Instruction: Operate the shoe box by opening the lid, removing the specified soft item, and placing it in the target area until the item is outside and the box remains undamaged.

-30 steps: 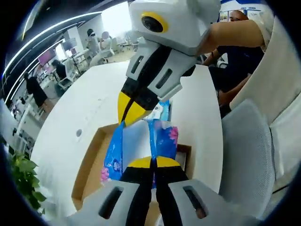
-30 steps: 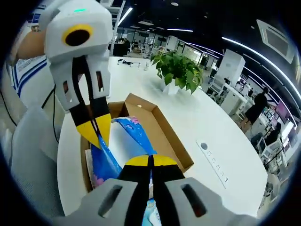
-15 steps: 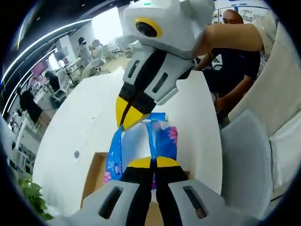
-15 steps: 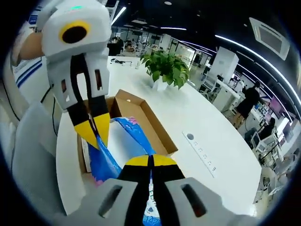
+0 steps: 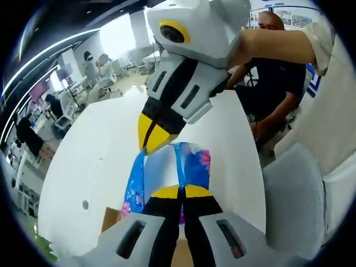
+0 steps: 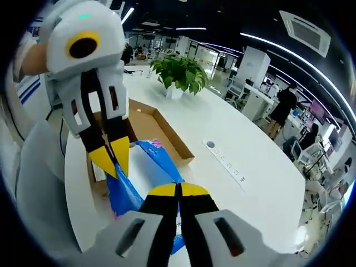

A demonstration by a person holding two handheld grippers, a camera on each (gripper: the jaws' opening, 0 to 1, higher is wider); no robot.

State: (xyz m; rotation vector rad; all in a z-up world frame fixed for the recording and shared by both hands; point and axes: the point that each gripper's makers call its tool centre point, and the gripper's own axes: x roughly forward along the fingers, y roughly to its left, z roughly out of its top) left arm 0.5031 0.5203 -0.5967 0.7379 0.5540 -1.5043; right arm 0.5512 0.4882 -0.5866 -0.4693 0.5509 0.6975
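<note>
A soft blue and white pack (image 5: 192, 167) with pink flowers hangs in the air between both grippers. My left gripper (image 5: 181, 192) is shut on its near edge, and my right gripper (image 5: 148, 142) reaches in from above, shut on its far edge. In the right gripper view my right gripper (image 6: 179, 190) is shut on the pack (image 6: 149, 168), with the left gripper (image 6: 114, 162) clamped on its left edge. The open cardboard shoe box (image 6: 161, 123) lies on the white table (image 6: 250, 189) behind the pack. A corner of the box (image 5: 111, 218) peeks out below the pack.
A potted green plant (image 6: 178, 69) stands beyond the box. A socket strip (image 6: 225, 162) is set into the table to the right. A grey chair (image 5: 295, 194) sits at the table's edge, and a seated person (image 5: 272, 83) is behind it.
Both grippers have lifted the pack up and away from the box. The box has slid down out of most of the left gripper view and sits farther back in the right one.
</note>
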